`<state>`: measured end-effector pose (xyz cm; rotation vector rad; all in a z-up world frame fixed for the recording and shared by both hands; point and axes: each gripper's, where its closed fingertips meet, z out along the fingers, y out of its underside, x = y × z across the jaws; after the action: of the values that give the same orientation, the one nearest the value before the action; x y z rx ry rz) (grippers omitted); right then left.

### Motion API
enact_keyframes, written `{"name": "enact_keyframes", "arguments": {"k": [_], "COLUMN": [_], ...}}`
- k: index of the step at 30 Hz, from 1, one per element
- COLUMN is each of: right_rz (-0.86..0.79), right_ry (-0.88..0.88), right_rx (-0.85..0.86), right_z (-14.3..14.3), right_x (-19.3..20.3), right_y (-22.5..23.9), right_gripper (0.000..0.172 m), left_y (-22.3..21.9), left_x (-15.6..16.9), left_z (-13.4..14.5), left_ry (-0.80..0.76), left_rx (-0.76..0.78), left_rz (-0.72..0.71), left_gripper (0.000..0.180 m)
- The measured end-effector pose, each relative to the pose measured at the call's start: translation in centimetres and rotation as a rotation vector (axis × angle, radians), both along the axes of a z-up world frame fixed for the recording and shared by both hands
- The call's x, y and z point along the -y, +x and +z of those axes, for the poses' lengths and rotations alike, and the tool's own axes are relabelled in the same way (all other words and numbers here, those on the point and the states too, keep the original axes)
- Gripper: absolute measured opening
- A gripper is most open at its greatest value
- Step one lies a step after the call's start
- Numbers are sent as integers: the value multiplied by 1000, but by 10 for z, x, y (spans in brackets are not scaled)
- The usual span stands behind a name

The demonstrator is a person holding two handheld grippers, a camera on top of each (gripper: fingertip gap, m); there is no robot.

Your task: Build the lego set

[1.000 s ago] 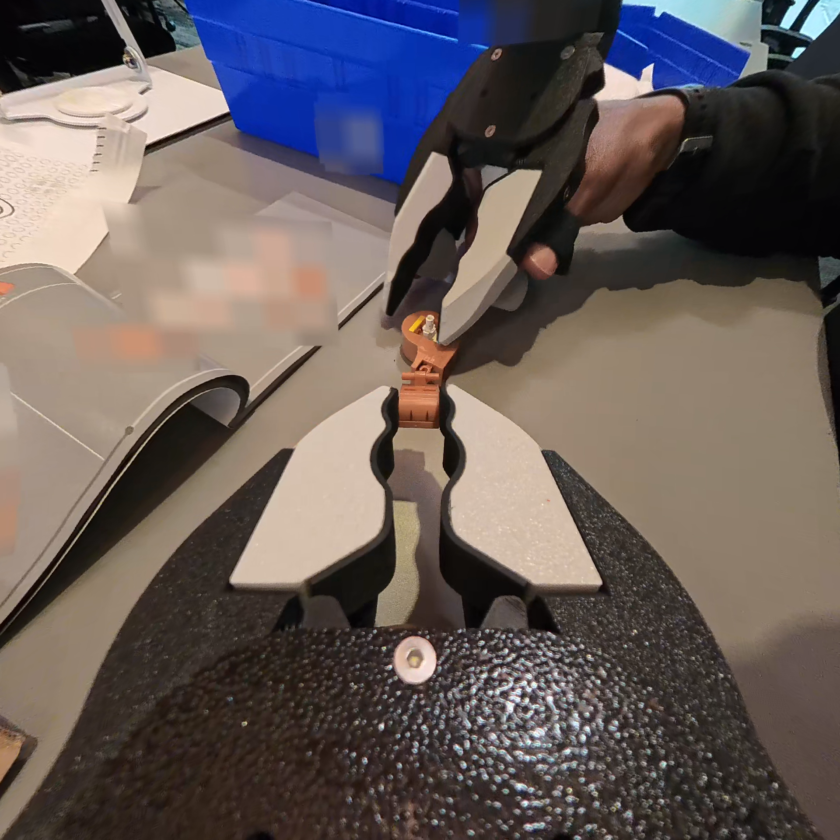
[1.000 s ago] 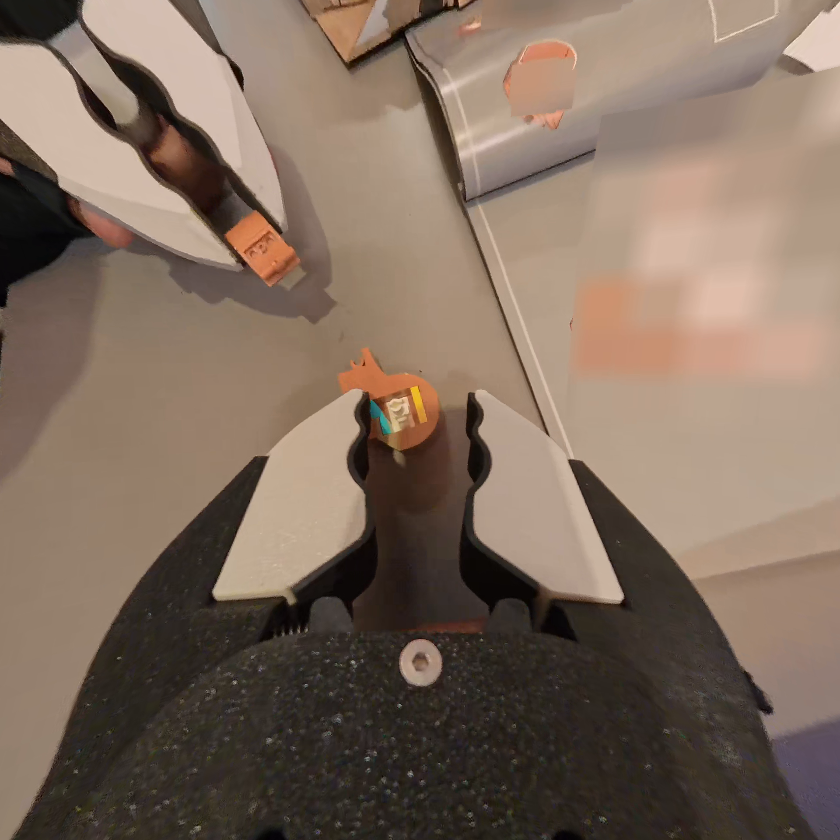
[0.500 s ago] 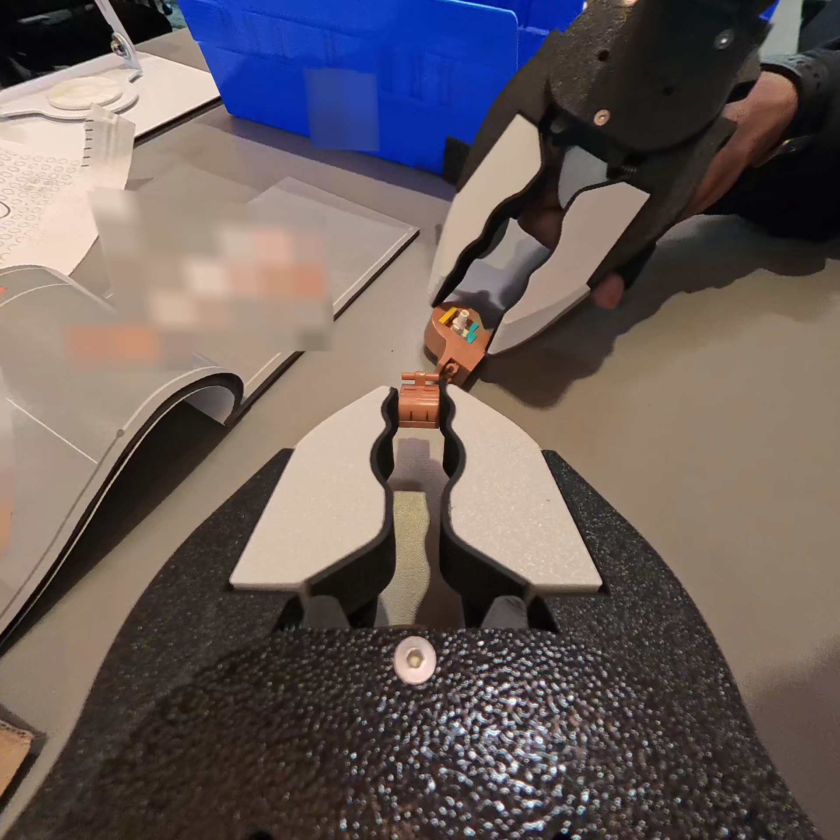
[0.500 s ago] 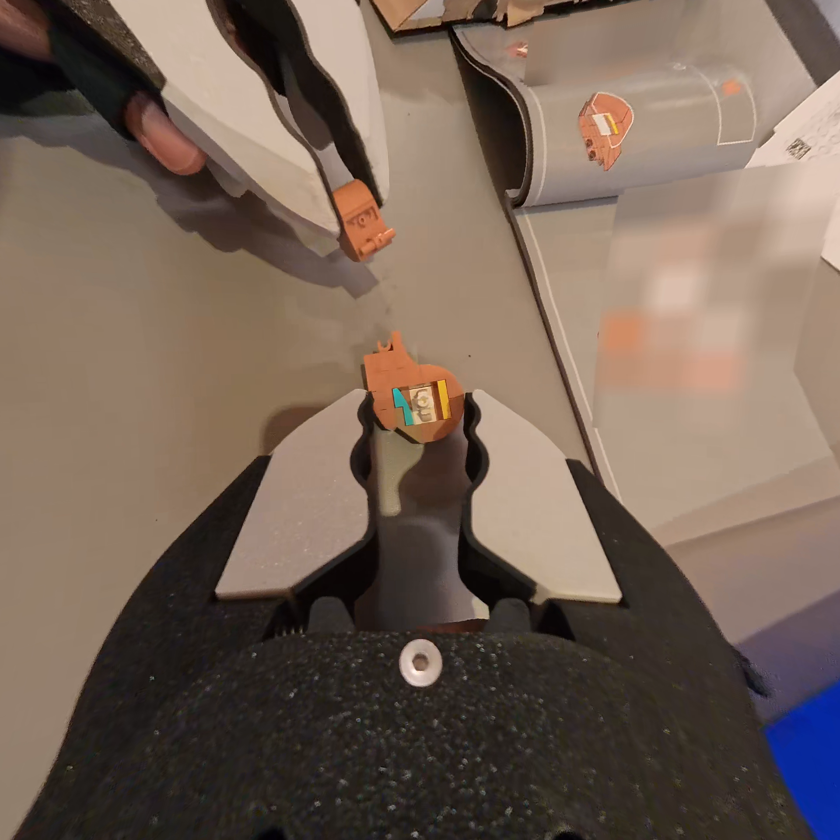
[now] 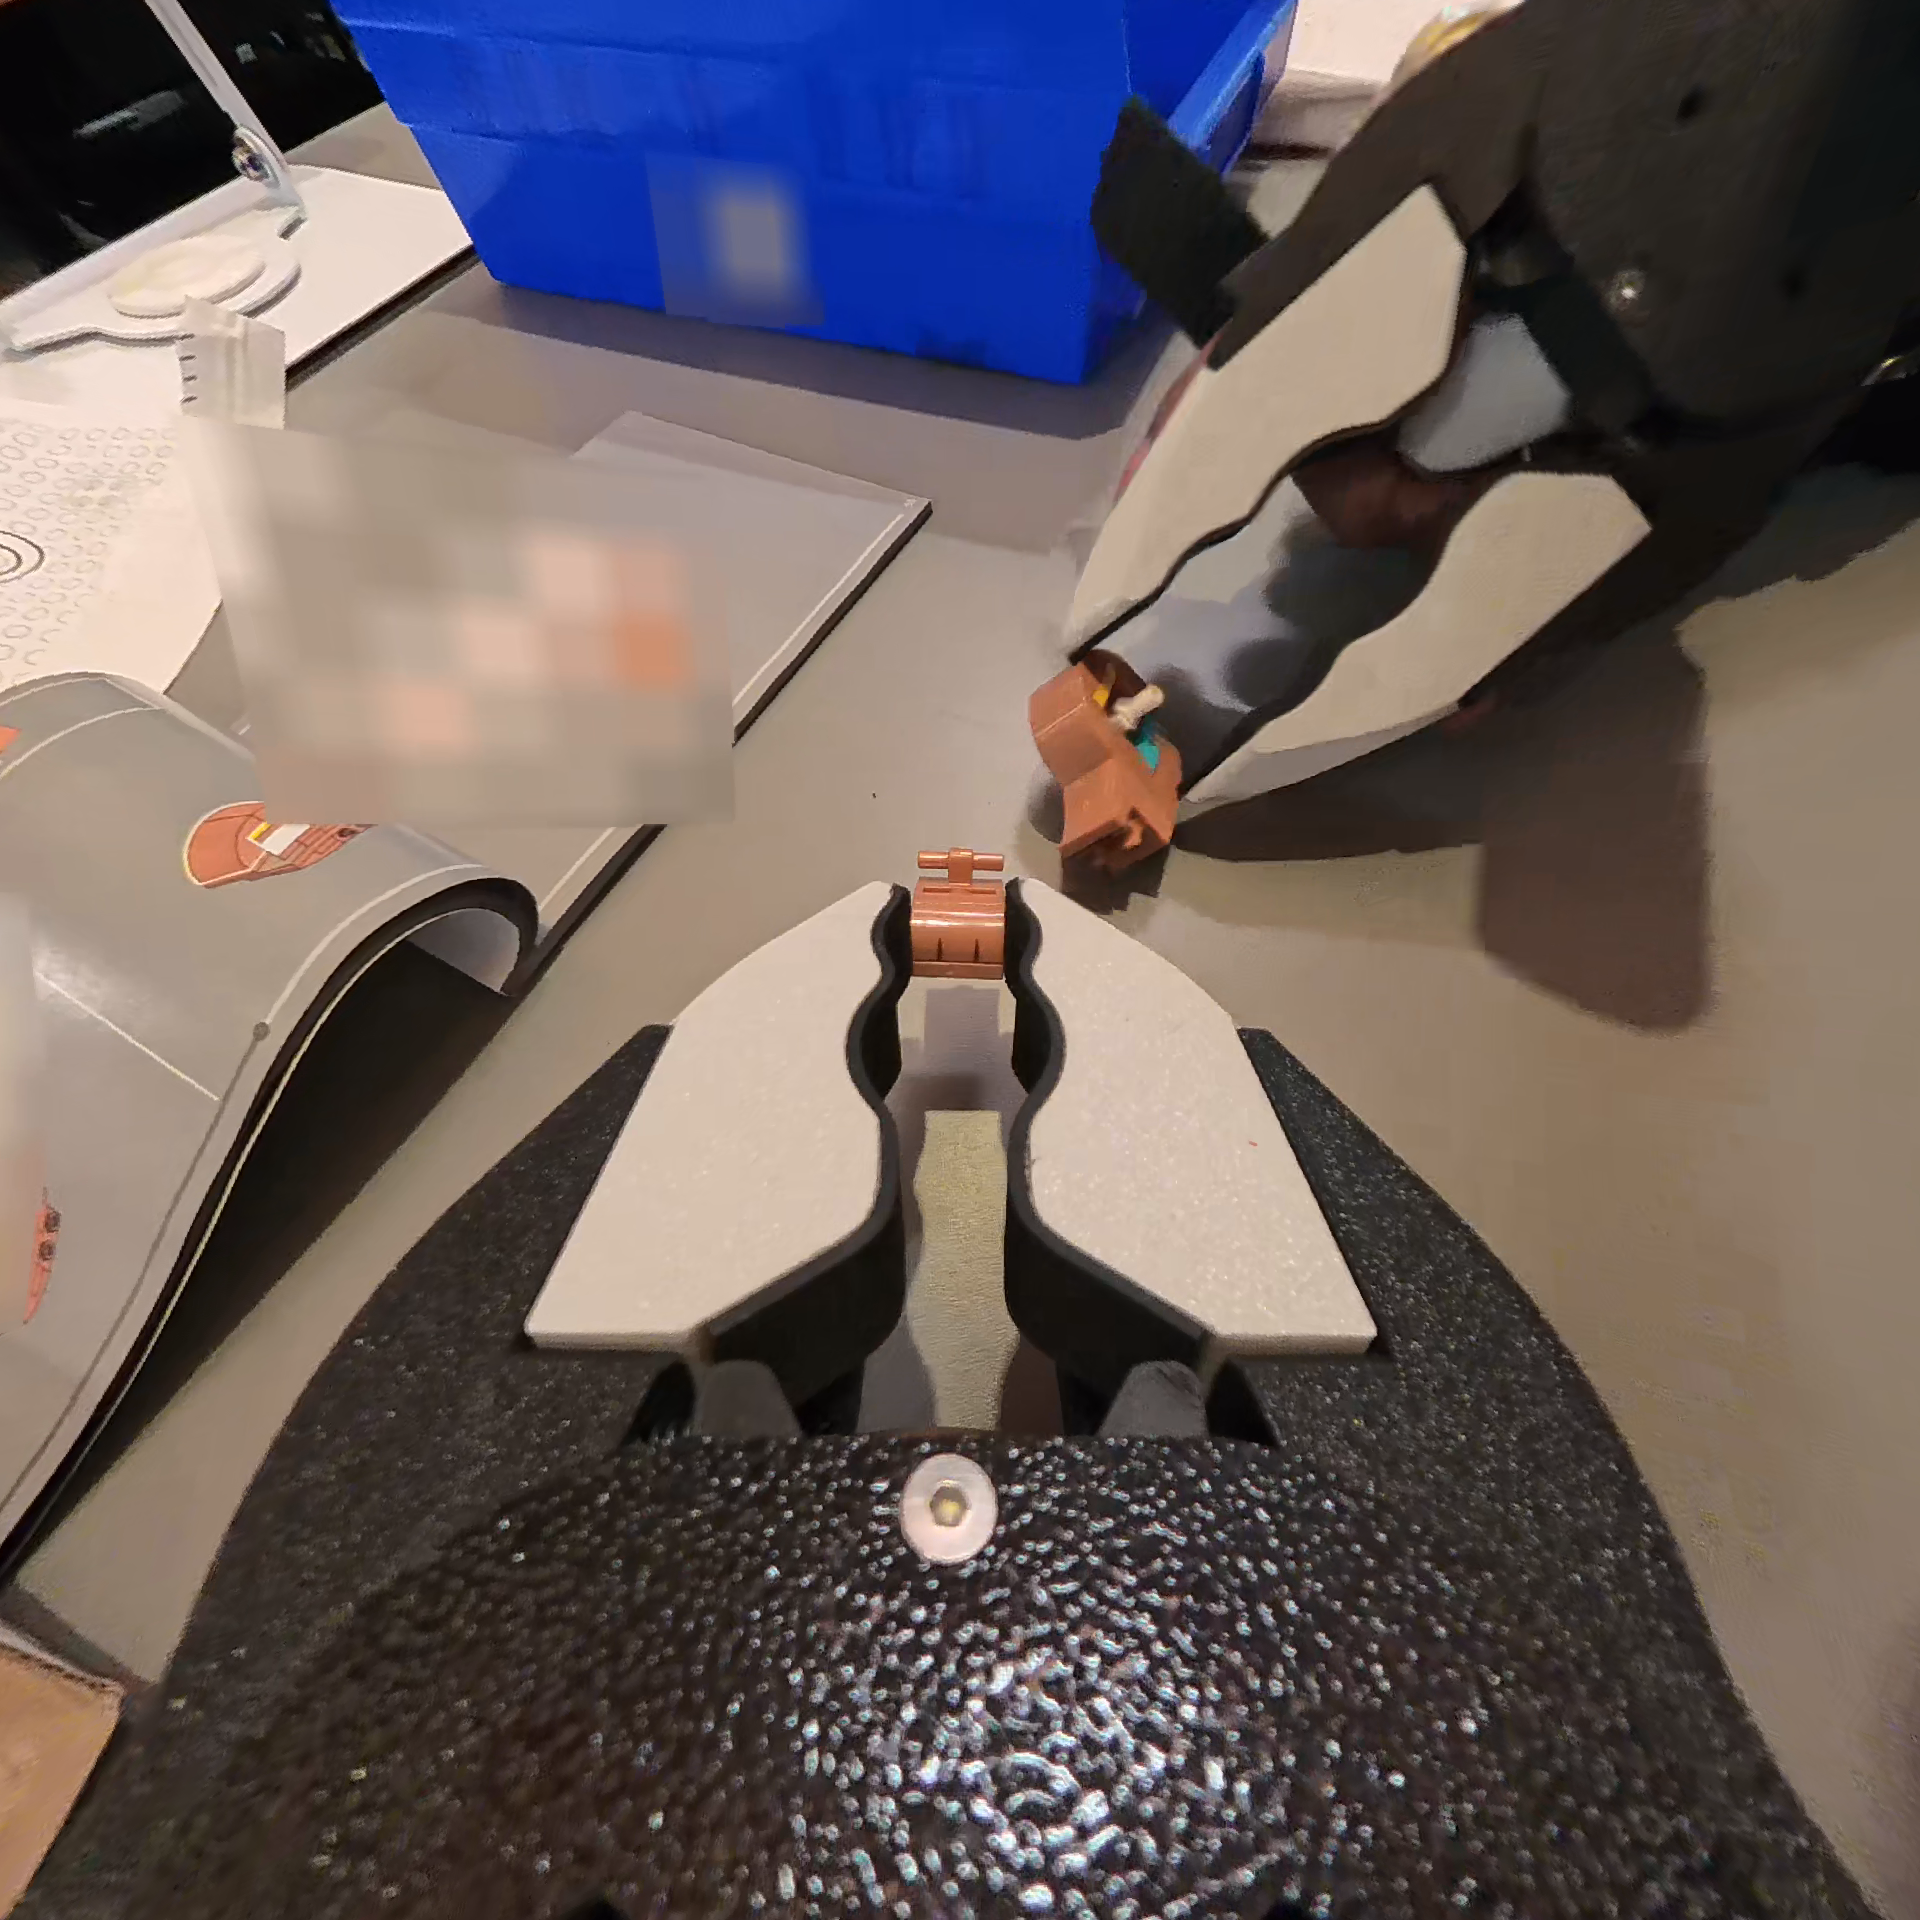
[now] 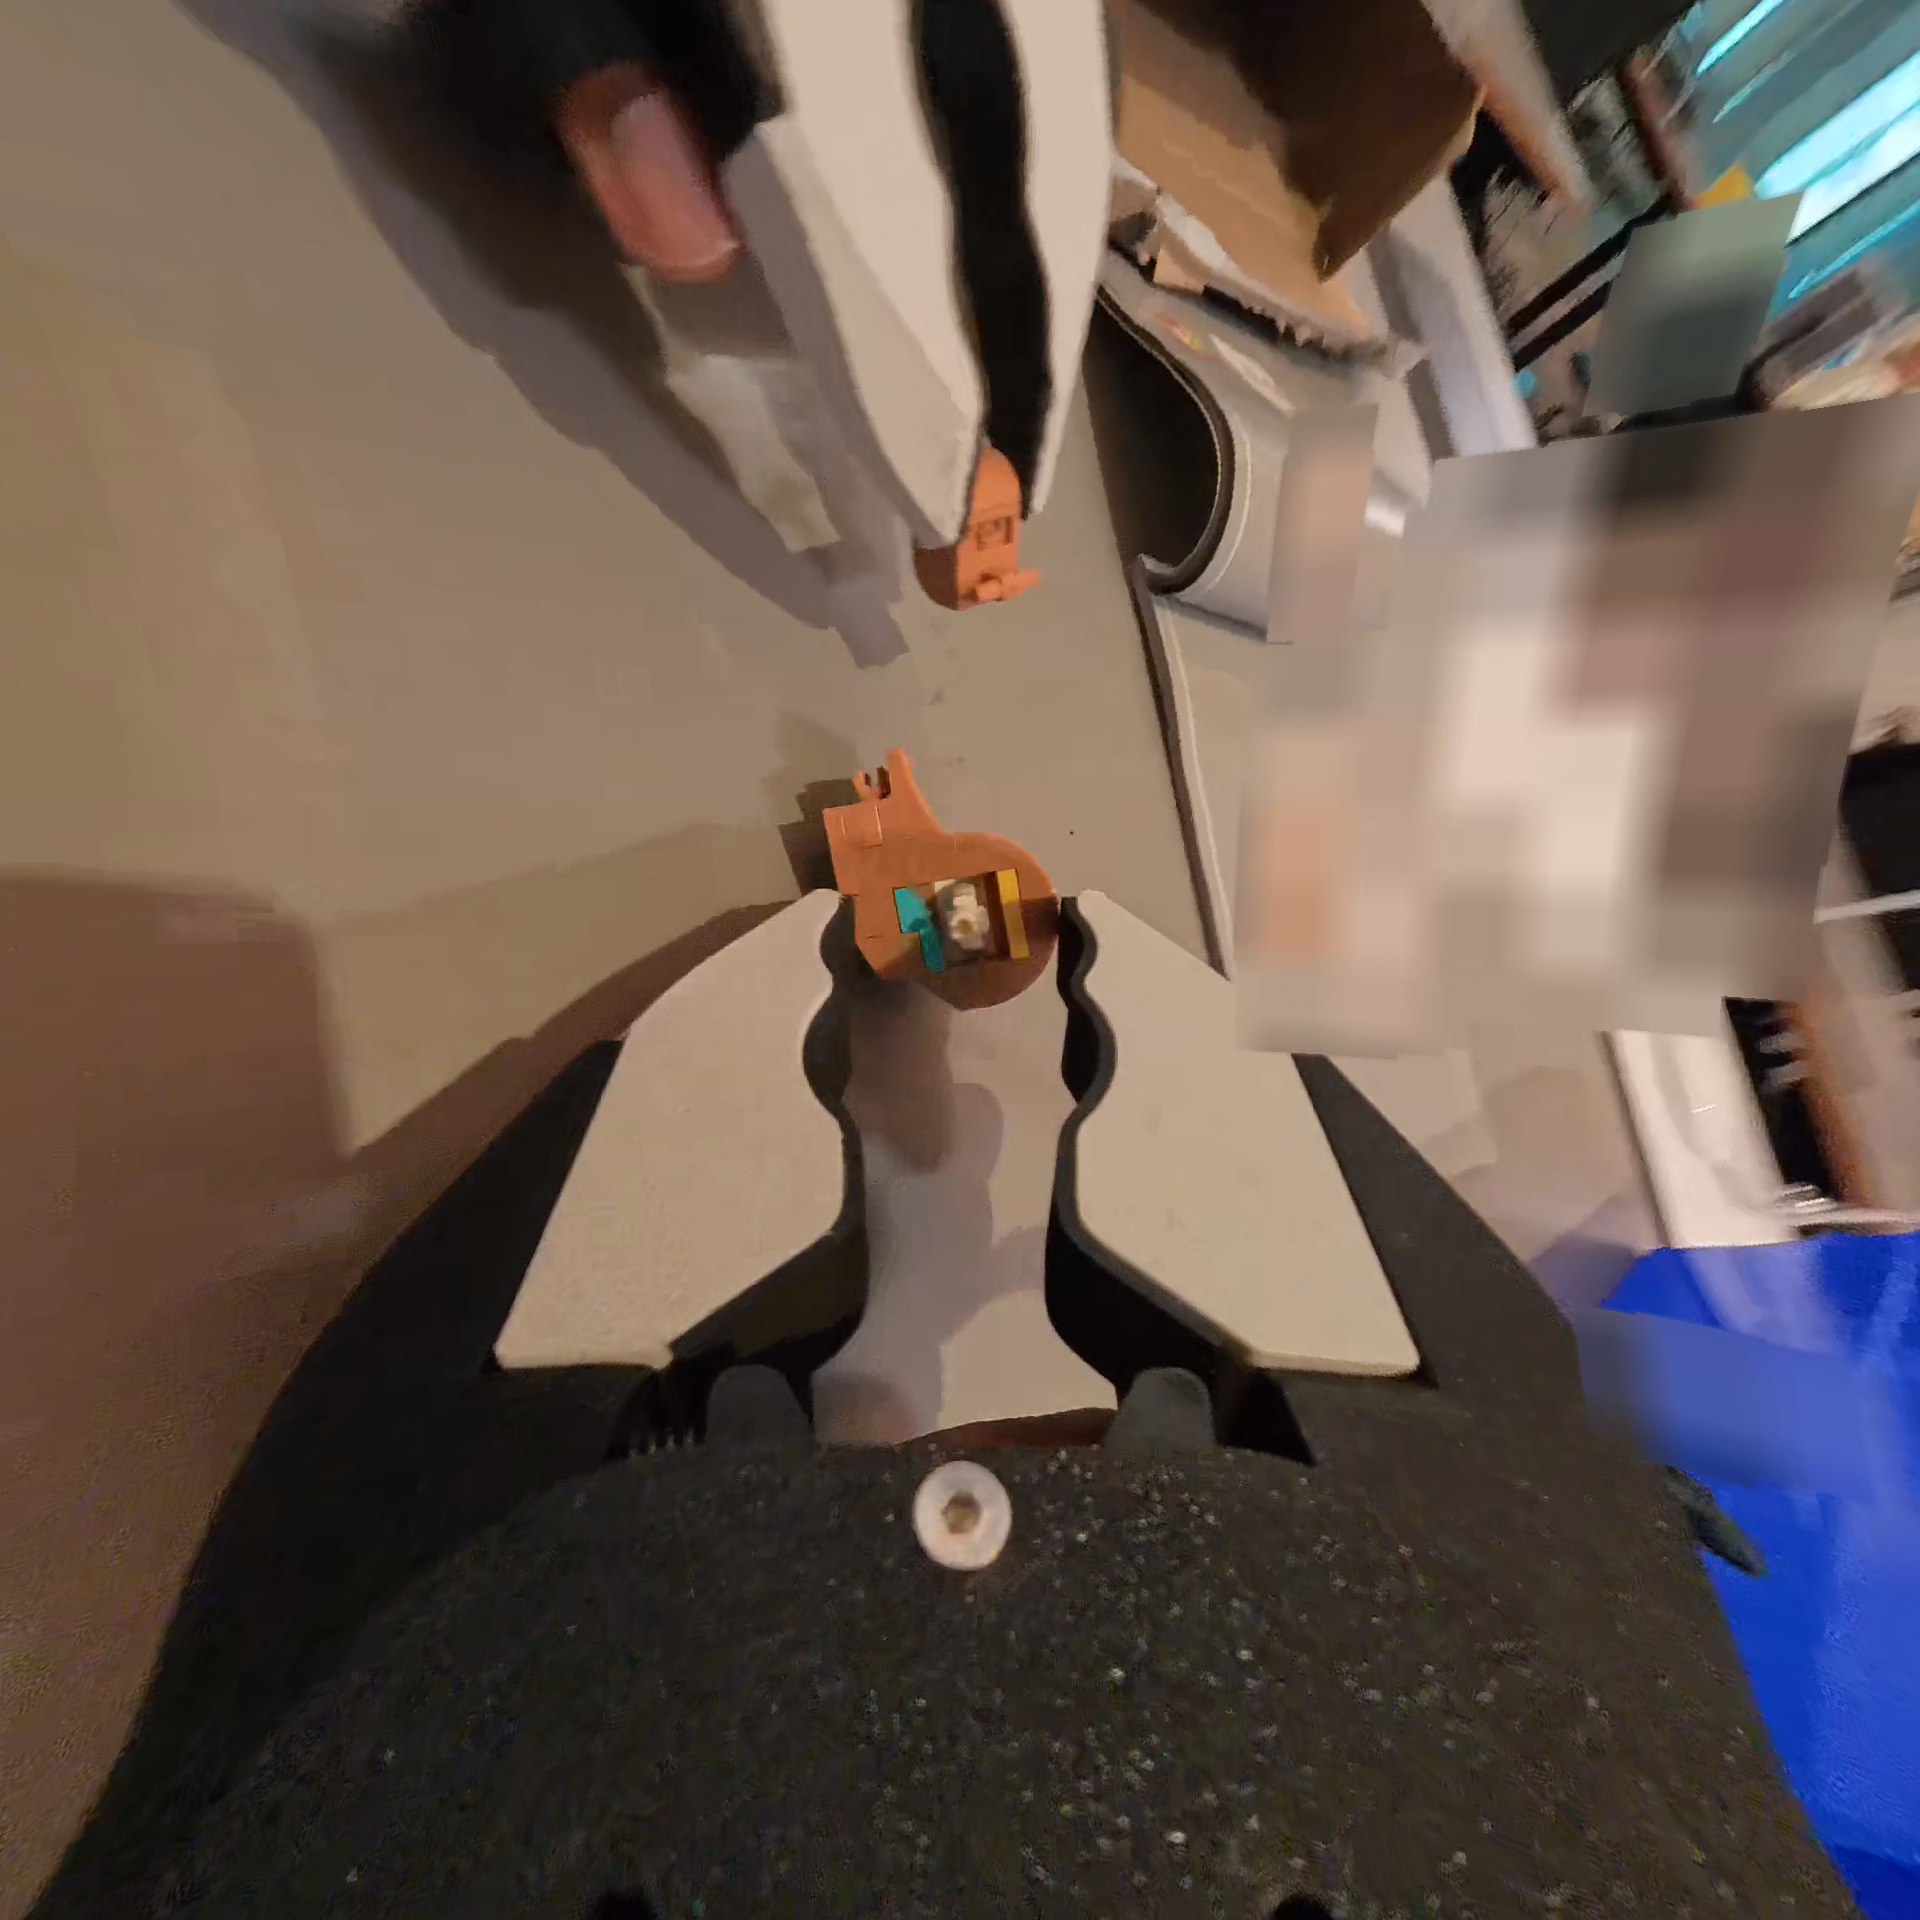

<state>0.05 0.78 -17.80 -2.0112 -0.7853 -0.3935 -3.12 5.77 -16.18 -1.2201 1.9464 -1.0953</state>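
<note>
Looking along the left tool (image 5: 958, 930), the left wrist view shows its two grey fingers pinching a small brown brick piece (image 5: 956, 935) with a little bar on top. Both pads press on its sides, and it sits at the tips in the middle of the frame. A big blue bin (image 5: 831, 166) stands at the top of the frame on the grey surface (image 5: 1351, 987). What is inside the bin cannot be seen from here. An open booklet (image 5: 312, 987) with a curled page lies on the left. White sheets (image 5: 83, 520) lie at the upper left. The right tool (image 5: 1153, 717) comes in from the upper right. A round brown toy build (image 5: 1101, 764) sits at its tips, tipped on its side, with a teal bit and a pale peg showing.

The right wrist view is blurry at the edges. Here the right tool (image 6: 951, 920) has the round brown toy build (image 6: 935, 894) between its fingers, pinching it. This view shows the open top of the build, with teal, yellow and pale bits inside. The left tool (image 6: 982, 509) hangs down from the top of the frame with the small brown brick piece (image 6: 977, 540) at its tip. A fingertip (image 6: 655, 187) shows at the upper left. Some brown cardboard (image 6: 1299, 104) shows at the top right. Only a corner of the blue bin (image 6: 1818, 1455) shows, at the lower right.
</note>
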Motion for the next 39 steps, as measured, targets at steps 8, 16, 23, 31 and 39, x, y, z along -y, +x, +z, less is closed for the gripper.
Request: {"name": "enact_keyframes", "arguments": {"k": [8,16,23,31,39], "right_rz": [81,-155,-301,-271,-24], "right_ry": [61,-175,-282,-287,-164], "right_rx": [103,-636,-767,-590,107], "right_z": [4,4,-8,-10,-2], "right_x": [18,9,-3,-6,-4], "right_y": [-13,8,4,-8,-24], "right_gripper": [41,46,48,35,33], "left_y": [-1,-2,1,-3,-17], "left_x": [2,8,7,7,8], "left_z": [-1,-3,-9,-8,-12], "left_ry": [26,27,7,-4,-76], "left_rx": [5,-13,-65,-64,-137], "left_rz": [-11,-44,-39,-35,-97], "left_gripper": [16,16,16,16,16]}}
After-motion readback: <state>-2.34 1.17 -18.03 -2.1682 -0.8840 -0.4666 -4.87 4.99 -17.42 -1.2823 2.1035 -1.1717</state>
